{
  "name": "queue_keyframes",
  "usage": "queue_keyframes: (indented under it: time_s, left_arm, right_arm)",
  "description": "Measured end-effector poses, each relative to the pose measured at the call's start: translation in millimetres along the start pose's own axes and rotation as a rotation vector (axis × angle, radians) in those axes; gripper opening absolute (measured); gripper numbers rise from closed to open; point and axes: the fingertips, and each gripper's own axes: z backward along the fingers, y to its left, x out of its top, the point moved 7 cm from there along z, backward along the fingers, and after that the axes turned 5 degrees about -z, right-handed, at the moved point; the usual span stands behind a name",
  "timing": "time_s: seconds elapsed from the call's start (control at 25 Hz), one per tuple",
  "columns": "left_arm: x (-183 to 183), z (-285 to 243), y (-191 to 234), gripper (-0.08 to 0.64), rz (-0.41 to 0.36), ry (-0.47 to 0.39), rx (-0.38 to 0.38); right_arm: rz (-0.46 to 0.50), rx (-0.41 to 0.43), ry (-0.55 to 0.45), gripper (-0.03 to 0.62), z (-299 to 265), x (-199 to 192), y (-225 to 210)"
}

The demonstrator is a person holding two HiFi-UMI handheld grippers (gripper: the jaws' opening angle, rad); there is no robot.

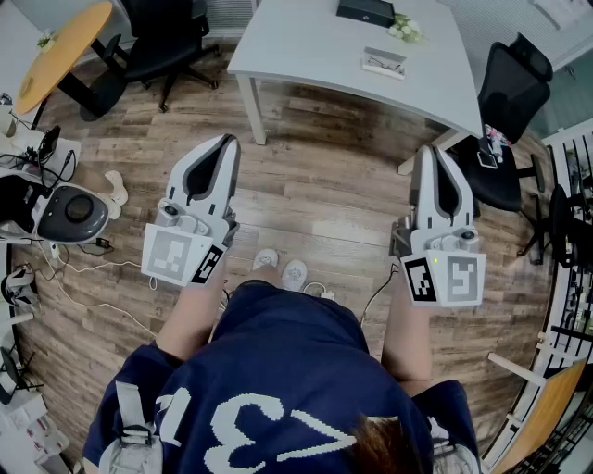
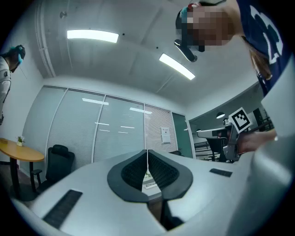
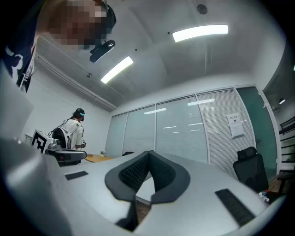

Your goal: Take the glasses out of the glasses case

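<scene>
A white table [image 1: 306, 46] stands at the far side of the wooden floor. On it lie a black case [image 1: 366, 11] and, nearer me, what looks like a pair of glasses [image 1: 384, 63] on a pale flat thing. I cannot tell if the case is open. My left gripper [image 1: 225, 141] and right gripper [image 1: 428, 150] are held up in front of the person's body, well short of the table, pointing toward it. The left gripper [image 2: 147, 152] shows its jaws pressed together with nothing in them. The right gripper [image 3: 148, 153] is also shut and empty.
Black office chairs [image 1: 167, 37] [image 1: 505, 111] stand at either end of the table. A round wooden table [image 1: 60, 51] is at the far left. Equipment with cables [image 1: 65, 213] lies on the floor at left, and a rack [image 1: 570, 278] stands at right. Another person [image 3: 71, 131] stands in the distance.
</scene>
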Motion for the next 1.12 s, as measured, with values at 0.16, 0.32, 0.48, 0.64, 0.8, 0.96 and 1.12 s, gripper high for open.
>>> queue_keyframes:
  time_s: [0.16, 0.32, 0.48, 0.64, 0.8, 0.96, 1.12]
  left_arm:
    - [3.9, -0.5, -5.1, 0.02, -0.004, 0.005, -0.001]
    - [6.7, -2.6, -7.4, 0.02, -0.013, 0.003, -0.003]
    - [4.0, -6.7, -3.8, 0.02, -0.014, 0.01, 0.0]
    - [0.4, -20.9, 1.5, 0.02, -0.008, 0.009, -0.008]
    - [-4.8, -43.0, 13.7, 0.02, -0.004, 0.005, -0.015]
    - [-12.7, -71.3, 33.2, 0.02, 0.003, 0.002, -0.026]
    - [-21.4, -108.4, 62.0, 0.02, 0.012, -0.006, -0.044]
  right_arm:
    - [-0.006, 0.006, -0.011, 0.025, 2.5, 3.6, -1.5]
    - [-0.034, 0.012, -0.039, 0.026, 2.6, 3.2, -5.6]
    - [-0.04, 0.019, -0.028, 0.026, -3.1, -1.1, -5.9]
    - [-0.04, 0.011, -0.026, 0.026, -12.9, -1.2, -14.0]
    - [-0.045, 0.002, -0.024, 0.026, -32.0, -3.0, -24.0]
    - [-0.047, -0.002, -0.018, 0.026, -61.4, -7.7, -33.5]
    - [-0.048, -0.011, -0.022, 0.026, -102.6, -10.4, -43.6]
